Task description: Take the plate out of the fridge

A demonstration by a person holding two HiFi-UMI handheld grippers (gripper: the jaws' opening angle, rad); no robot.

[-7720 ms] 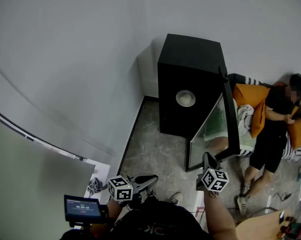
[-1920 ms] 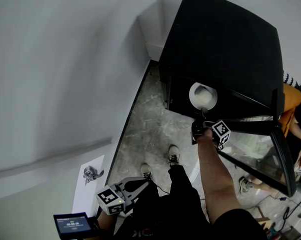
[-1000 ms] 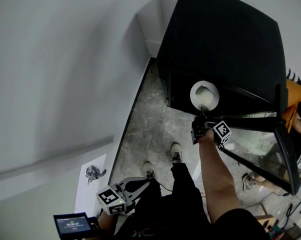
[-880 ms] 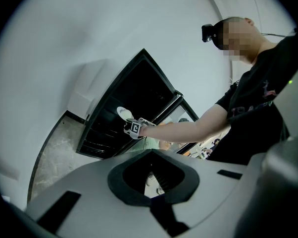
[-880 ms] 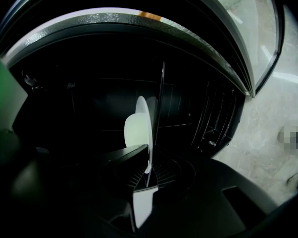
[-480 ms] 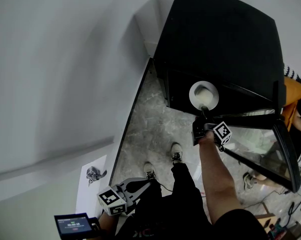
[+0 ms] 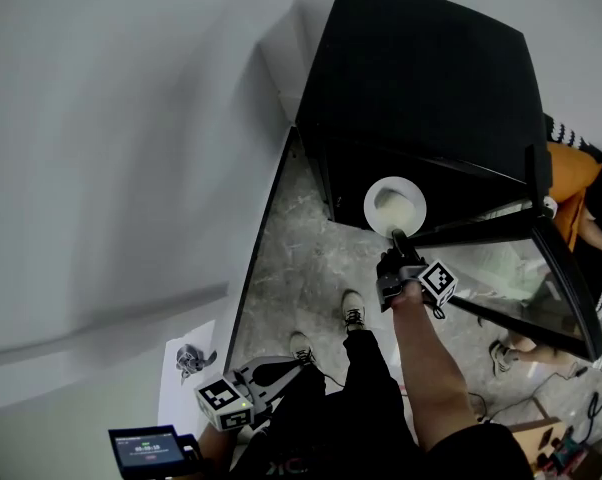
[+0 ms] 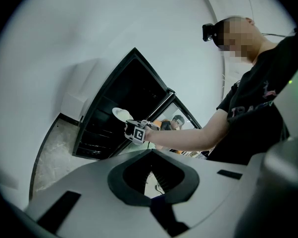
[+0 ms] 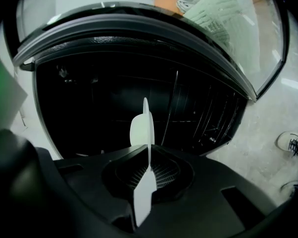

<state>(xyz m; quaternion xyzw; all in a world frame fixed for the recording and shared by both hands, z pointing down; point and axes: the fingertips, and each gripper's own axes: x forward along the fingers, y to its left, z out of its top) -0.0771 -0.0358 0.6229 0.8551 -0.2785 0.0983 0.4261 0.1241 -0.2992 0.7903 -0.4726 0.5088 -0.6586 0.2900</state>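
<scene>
Pale-walled corner with mottled stone floor (image 7: 301,258) holds a black fridge (image 7: 421,78), glass door (image 7: 521,278) open. We hold the white plate (image 7: 395,205) by its rim in the right tool (image 7: 397,240), at the fridge mouth; the left tool (image 7: 286,366), closed and empty, hangs low. Next, we judge, the plate wants drawing clear, kept level.

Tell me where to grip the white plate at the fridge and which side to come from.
Grip the plate by its thin rim on the edge nearest the person, coming from the open front of the fridge. Flat and wide, only its rim fits between the jaws. The right gripper is clamped there, plate edge-on between its jaws.
</scene>
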